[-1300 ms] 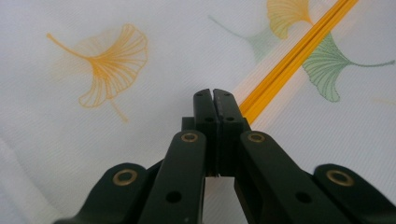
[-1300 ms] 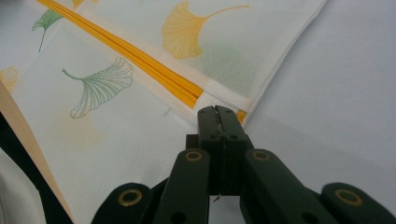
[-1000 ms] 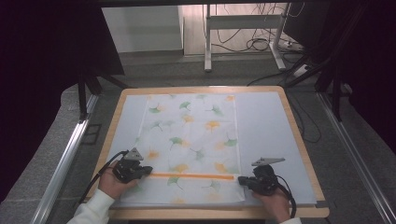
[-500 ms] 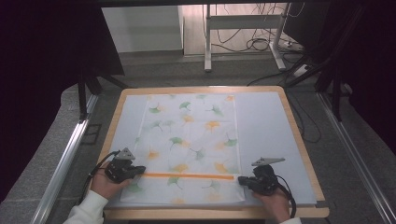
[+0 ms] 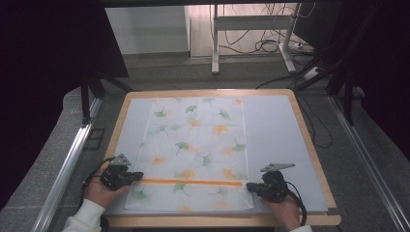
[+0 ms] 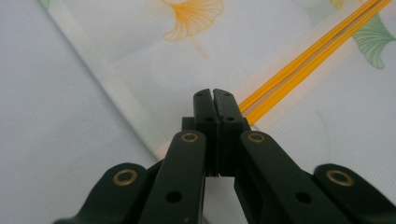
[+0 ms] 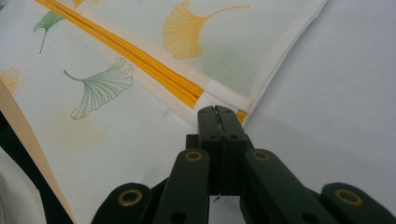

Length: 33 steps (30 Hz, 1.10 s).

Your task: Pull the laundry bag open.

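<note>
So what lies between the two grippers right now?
In the high view, the ginkgo-print cloth spans the stretch, its orange stripe running from the left gripper to the right gripper.

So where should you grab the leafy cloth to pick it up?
Probably at the two side edges of the cloth, by the ends of the orange stripe. It lies flat, so only its edges offer a grip; come in low from each side.

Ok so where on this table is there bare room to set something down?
The widest bare strip of the grey mat lies between the leaf-print cloth and the table's right wooden rim. A narrower strip runs along the cloth's left edge. The near edge is crowded: the left tongs and right tongs sit at the orange stripe.
</note>
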Available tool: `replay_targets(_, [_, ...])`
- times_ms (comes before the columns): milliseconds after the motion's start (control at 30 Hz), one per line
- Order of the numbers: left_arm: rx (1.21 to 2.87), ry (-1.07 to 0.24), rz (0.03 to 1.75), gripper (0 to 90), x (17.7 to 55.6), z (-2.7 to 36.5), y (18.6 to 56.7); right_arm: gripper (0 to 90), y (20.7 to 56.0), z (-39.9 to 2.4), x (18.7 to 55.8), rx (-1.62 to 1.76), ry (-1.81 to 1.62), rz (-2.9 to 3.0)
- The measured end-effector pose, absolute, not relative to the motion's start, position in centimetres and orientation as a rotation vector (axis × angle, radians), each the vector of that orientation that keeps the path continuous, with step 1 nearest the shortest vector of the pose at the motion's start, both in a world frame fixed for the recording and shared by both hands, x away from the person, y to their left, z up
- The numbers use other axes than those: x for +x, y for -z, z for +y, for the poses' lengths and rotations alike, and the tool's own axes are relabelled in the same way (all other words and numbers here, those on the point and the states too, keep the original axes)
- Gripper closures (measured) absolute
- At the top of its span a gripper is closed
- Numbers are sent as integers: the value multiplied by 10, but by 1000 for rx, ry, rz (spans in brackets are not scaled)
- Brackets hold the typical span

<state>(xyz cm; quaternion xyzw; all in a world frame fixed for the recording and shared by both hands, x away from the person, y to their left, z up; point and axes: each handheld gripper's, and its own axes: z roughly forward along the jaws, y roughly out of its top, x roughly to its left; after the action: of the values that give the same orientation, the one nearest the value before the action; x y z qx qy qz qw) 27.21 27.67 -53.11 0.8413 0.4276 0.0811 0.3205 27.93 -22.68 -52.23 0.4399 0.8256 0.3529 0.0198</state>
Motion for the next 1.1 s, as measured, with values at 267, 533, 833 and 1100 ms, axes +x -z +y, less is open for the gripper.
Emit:
replay_targets(267, [2188,-218,1146,900,270,286,532,896,522,-227,279,1364,-1094,2561])
replay_targets(533, [2191,-232,1147,900,269,285,532,896,522,-226,279,1361,-1094,2560])
replay_targets(833, [2184,-244,1138,900,268,283,533,895,522,-225,278,1348,-1084,2555])
replay_targets(1100, [2155,-276,1115,897,265,282,529,894,515,-229,275,1305,-1117,2532])
